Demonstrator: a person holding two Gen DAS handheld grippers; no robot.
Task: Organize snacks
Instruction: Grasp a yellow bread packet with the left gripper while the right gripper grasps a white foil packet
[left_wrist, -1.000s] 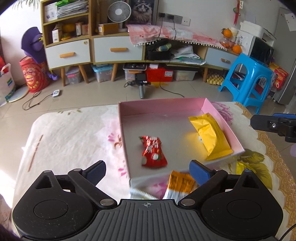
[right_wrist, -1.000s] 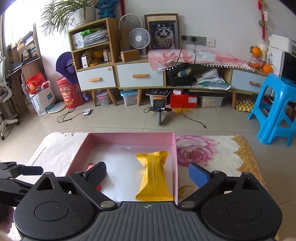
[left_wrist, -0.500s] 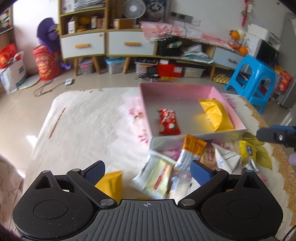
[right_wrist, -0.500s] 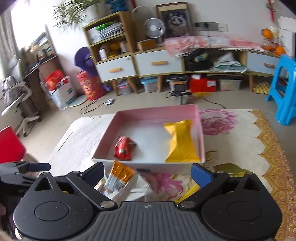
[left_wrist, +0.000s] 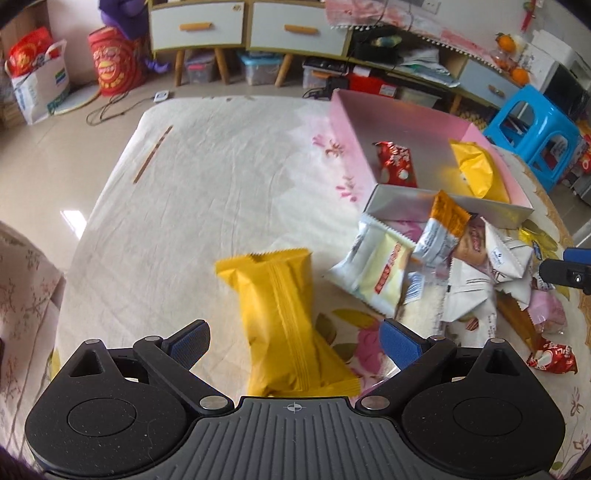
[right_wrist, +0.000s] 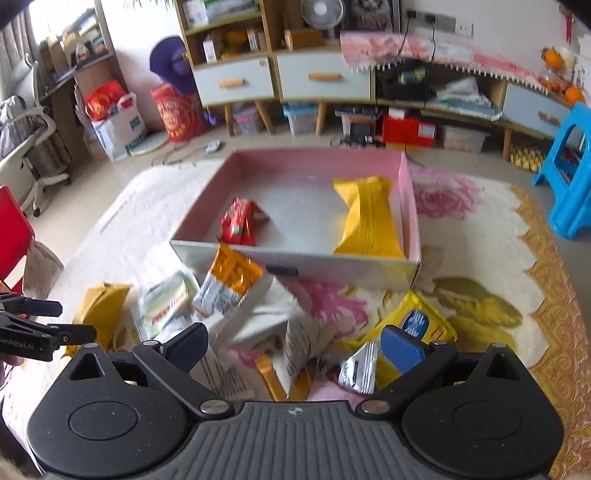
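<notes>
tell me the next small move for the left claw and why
Probably ease the left claw down and shut it on the yellow packet. The claw is open, the packet lies flat on the tablecloth between its fingers, and the pink box already holds a matching yellow packet.

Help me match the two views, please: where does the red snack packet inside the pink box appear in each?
Left wrist: red snack packet upper right, near the pink box left wall.
Right wrist: red snack packet centre-left, near the front wall.
Shared landmark: the yellow packet in the box.
</notes>
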